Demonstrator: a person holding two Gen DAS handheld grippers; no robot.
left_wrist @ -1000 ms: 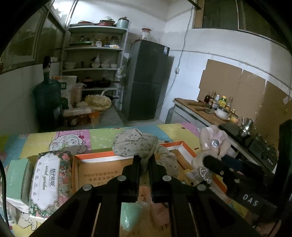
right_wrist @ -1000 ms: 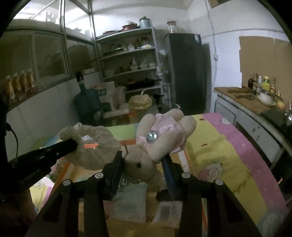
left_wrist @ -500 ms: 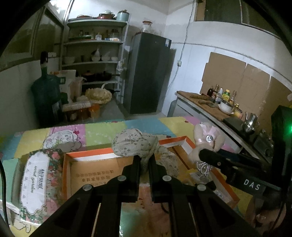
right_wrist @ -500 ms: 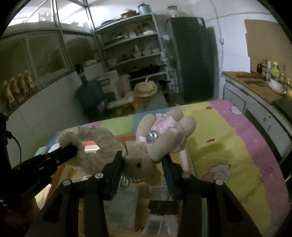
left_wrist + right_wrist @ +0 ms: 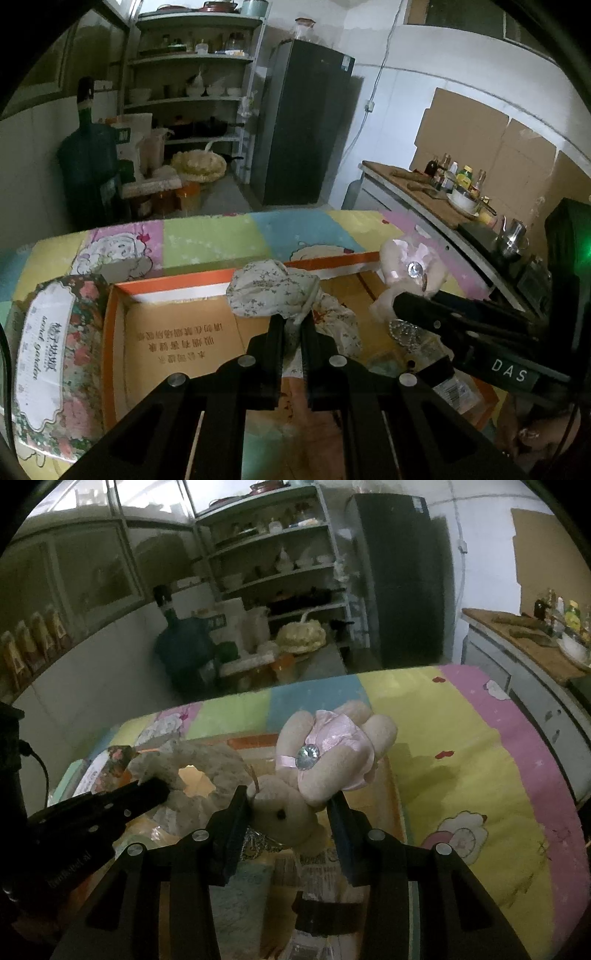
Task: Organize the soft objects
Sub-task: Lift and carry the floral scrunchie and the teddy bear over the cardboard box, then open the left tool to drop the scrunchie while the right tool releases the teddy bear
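Left gripper (image 5: 291, 323): your jaws are nearly closed, pinching a fold of the floral cloth bundle (image 5: 271, 293); the bundle hangs just above the orange-rimmed cardboard box (image 5: 122, 332), near the box's 12 o'clock wall.
Right gripper (image 5: 290, 805): your jaws stand partly apart and are clamped on the plush rabbit (image 5: 291, 812) at its head; the ears and pink bow stick up toward 12 o'clock, over the box's 3 o'clock side.
Slip risk: you hold only a thin pinch of cloth, so the bundle could slide free and drape over the rim instead of inside.
Collision risk: both tools crowd the same box; your right gripper's finger sits at 3 o'clock of the bundle, and the two could knock or snag.
Snag risk: a beaded chain (image 5: 402, 330) dangles under the rabbit and may catch on the box edge.
Neighbour: the floral tin (image 5: 48, 365) touches the box at 9 o'clock; a wide swing could shove it.
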